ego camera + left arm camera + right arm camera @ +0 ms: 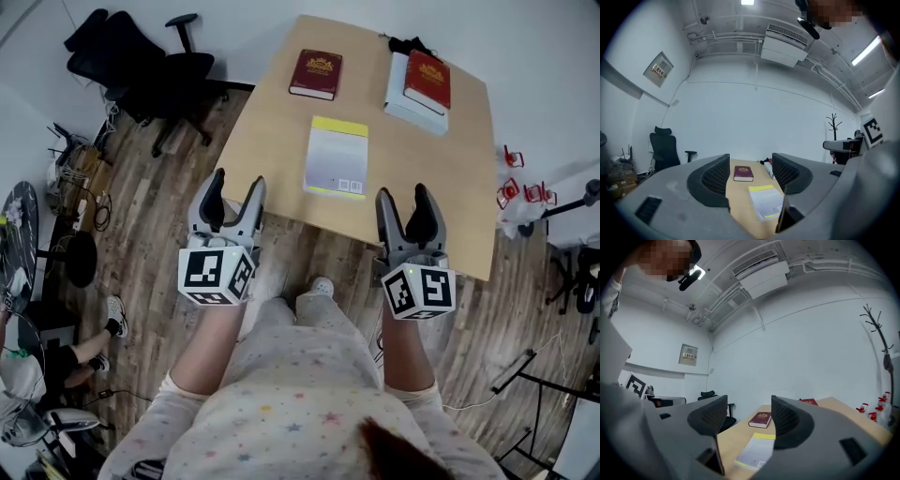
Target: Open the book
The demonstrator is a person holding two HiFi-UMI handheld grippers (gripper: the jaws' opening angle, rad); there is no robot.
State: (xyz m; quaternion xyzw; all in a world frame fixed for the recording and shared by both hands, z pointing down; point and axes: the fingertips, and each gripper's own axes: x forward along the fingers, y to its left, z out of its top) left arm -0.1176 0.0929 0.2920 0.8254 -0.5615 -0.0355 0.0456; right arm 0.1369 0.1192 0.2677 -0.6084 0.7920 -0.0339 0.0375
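A closed white book with yellow bands [337, 157] lies flat on the wooden table [272, 122], near its front edge. The same book [765, 200] shows between the left jaws, and as a book [756, 450] low between the right jaws. My left gripper [234, 192] hovers open at the table's near left edge, short of the book. My right gripper [408, 202] hovers open over the near edge, right of the book. Neither holds anything.
A dark red book [316, 74] lies at the back of the table. Another red book [427, 79] rests on a white book [409, 103] at the back right. A black office chair [150, 61] stands left of the table. Red clamps [514, 183] sit at the right.
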